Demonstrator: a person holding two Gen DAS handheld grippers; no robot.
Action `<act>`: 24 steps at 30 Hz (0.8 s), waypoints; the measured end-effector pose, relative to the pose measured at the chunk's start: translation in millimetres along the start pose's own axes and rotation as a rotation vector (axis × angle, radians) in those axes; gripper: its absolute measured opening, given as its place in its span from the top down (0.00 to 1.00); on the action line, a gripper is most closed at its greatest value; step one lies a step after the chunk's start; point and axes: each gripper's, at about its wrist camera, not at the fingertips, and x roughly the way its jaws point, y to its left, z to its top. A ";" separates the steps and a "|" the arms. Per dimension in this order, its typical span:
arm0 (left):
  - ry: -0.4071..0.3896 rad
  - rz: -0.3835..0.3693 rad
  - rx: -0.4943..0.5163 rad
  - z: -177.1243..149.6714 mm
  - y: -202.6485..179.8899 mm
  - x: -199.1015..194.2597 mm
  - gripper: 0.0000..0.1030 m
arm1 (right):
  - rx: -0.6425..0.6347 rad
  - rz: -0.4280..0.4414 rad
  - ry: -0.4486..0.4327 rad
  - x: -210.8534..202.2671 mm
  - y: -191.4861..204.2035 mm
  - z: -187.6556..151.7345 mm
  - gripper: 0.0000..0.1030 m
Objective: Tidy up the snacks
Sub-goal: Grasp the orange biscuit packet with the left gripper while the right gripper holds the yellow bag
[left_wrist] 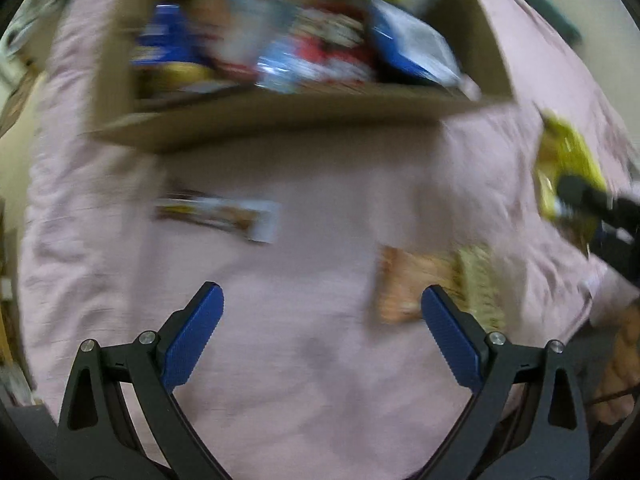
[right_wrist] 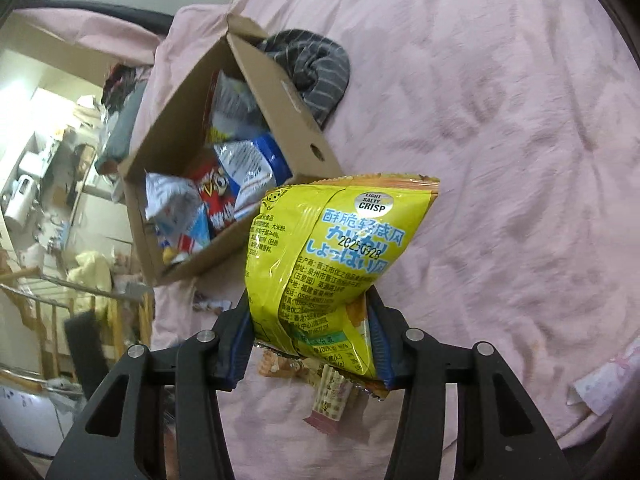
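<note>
Right gripper (right_wrist: 310, 344) raised above pink bedsheet (right_wrist: 500, 140), jaws clamped on lower end of yellow crisp bag (right_wrist: 332, 256), bag upright near open cardboard box (right_wrist: 280, 92) of snacks, left gripper (left_wrist: 322, 320) spread wide, low over sheet, holding nothing

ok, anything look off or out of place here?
A grey striped garment lies bunched against the snack box, not a snack. Two packets lie loose on the pink sheet.

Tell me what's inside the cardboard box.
The box holds snack packets: a red one with cartoon eyes, blue-and-white bags, and a white crumpled packet. Whatever lies beneath them, and the box floor, is covered.
</note>
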 end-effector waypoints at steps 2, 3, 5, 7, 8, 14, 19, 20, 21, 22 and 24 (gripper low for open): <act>0.033 -0.009 0.029 2.7 -21.8 14.8 0.05 | 0.011 0.010 -0.007 -3.7 -2.5 3.5 0.50; 0.044 -0.005 0.037 3.6 -28.9 20.7 0.05 | 0.016 0.015 -0.011 -12.0 -8.8 5.1 0.50; 0.071 0.005 0.055 6.5 -42.4 34.8 0.08 | 0.028 0.027 -0.014 -13.7 -10.8 6.0 0.50; 0.099 0.010 0.065 8.7 -50.2 45.5 0.14 | 0.034 0.037 -0.020 -15.6 -10.9 6.5 0.50; 0.116 0.027 0.070 9.7 -54.4 52.2 0.15 | 0.034 0.042 -0.022 -16.2 -10.8 7.3 0.50; 0.115 0.056 0.086 14.1 -69.1 61.5 0.32 | 0.029 0.065 -0.028 -20.2 -8.7 10.2 0.50; 0.101 0.059 0.081 16.1 -79.7 54.8 0.57 | 0.022 0.076 -0.025 -19.1 -5.3 11.3 0.50; 0.094 0.060 0.092 16.3 -82.1 51.3 0.60 | 0.014 0.071 -0.027 -18.9 -3.8 11.1 0.50; 0.086 0.060 0.098 15.5 -82.3 47.7 0.62 | 0.009 0.067 -0.027 -19.2 -3.1 10.5 0.50; 0.078 0.059 0.100 16.2 -81.6 43.6 0.64 | 0.007 0.066 -0.028 -19.3 -2.6 10.4 0.50; 0.067 0.059 0.089 17.4 -78.2 36.0 0.65 | 0.007 0.067 -0.027 -19.6 -3.2 10.1 0.50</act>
